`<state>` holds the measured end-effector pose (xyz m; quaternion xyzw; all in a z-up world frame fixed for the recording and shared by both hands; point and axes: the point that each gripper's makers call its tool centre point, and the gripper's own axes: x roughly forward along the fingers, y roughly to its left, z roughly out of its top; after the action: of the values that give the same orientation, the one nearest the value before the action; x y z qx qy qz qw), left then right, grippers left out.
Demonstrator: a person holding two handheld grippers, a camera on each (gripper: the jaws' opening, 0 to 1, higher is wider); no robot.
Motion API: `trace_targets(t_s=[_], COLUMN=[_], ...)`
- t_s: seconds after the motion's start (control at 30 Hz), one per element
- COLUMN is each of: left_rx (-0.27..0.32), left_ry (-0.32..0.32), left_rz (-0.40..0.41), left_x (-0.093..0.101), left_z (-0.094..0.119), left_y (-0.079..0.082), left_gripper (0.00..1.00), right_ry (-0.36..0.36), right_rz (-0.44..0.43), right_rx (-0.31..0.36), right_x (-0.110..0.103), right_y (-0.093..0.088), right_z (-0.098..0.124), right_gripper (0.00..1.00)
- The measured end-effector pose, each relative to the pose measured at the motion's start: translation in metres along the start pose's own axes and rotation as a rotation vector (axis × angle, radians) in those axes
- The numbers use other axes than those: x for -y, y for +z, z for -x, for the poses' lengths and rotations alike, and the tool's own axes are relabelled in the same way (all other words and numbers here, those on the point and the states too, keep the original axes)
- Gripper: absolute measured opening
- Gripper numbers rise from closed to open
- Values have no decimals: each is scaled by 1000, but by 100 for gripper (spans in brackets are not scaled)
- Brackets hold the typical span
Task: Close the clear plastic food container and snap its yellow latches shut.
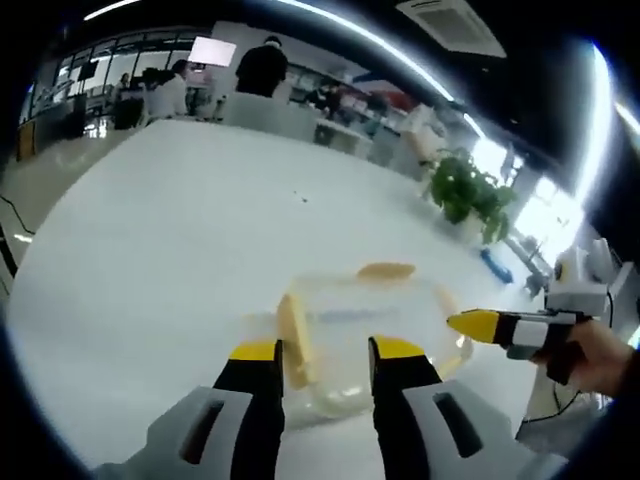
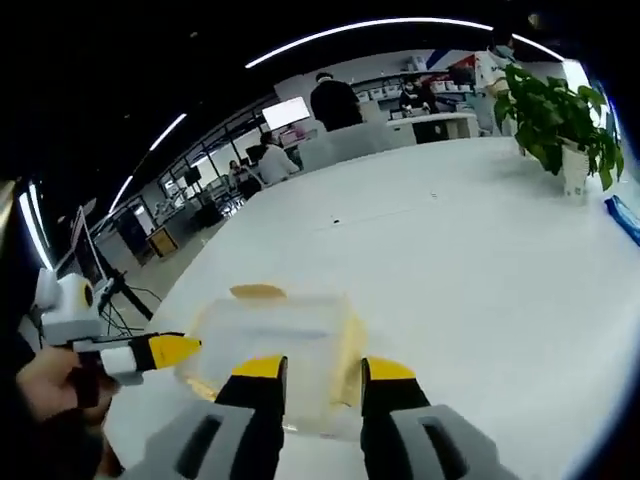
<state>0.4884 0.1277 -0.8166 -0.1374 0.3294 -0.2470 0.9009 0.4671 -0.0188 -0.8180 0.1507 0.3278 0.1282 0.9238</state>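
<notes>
Container: clear plastic food box, sits on the white table, lid looks down on it; contents can't be made out through the blurred plastic. Yellow latches: one on the far edge in the left gripper view, one along the side by the left gripper's jaw, both look flipped out rather than seated, though blur makes that uncertain. In the right gripper view the same box shows a latch on its far edge. Left gripper: jaws apart, yellow tips over the box's near edge, gripping nothing. Right gripper: jaws apart, tips over the box's near edge, gripping nothing; it enters the left gripper view from the right, tip just beside the box. Potted plant stands well apart on the table, people at desks beyond.
</notes>
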Motion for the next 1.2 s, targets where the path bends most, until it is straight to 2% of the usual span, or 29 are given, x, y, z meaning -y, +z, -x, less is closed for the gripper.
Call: trace_targets(t_s=[0.1, 0.13, 0.17, 0.2, 0.33, 0.47, 0.57, 0.6, 0.67, 0.73, 0.77, 0.8, 1.03, 1.07, 1.1, 1.13, 1.2], left_rx=[-3, -3, -3, -2, -7, -53, -94, -93, -114, -156, -139, -154, -150, -146, -153, -153, -139], left_ry=[-8, -9, -8, -6, -5, -25, -60, -99, -111, -113, -96, -133, -128, -132, -110, -121, -123], left_rz=[5, 1, -2, 2, -8, -39, -36, 12, -24, -49, 17, -30, -25, -23, -21, -20, -9], left_x=[2, 2, 3, 3, 3, 4, 4, 4, 1, 3, 4, 7, 9, 10, 5, 8, 6], left_z=[1, 1, 1, 1, 0, -1, -3, -5, -7, -7, -4, 1, -3, -3, -5, -9, -10], left_y=[-1, -1, -1, -1, -1, -1, -2, -1, 1, 0, 6, 6, -1, 0, -2, -1, -1], left_gripper=[32, 32, 32, 32, 31, 30, 30, 30, 29, 27, 27, 27, 27, 27, 27, 27, 27], right_ry=[28, 61, 52, 48, 50, 63, 80, 95, 133, 113, 117, 125, 164, 223, 212, 193, 192], right_rz=[-50, -94, -70, -93, -70, -64, -53, -74, -80, -61, -56, -64, -81, -81, -35, -72, -71], right_rx=[-40, -65, -92, -89, -83, -96, -147, -168, -219, -219, -238, -225, -254, -253, -287, -263, -249], right_x=[-3, -9, -7, -9, -9, -9, -9, -9, -13, -13, -13, -12, -13, -22, -16, -18, -16], right_y=[-4, -8, -12, -11, -11, -10, -11, -11, -14, -11, -15, -15, -15, -16, -25, -24, -24], right_z=[-5, -6, -4, -7, -5, -5, -7, -8, -8, -9, -8, -11, -13, -14, -13, -16, -16], right_gripper=[34, 37, 39, 40, 40, 40, 39, 39, 39, 38, 38, 38, 37, 35, 35, 35, 35])
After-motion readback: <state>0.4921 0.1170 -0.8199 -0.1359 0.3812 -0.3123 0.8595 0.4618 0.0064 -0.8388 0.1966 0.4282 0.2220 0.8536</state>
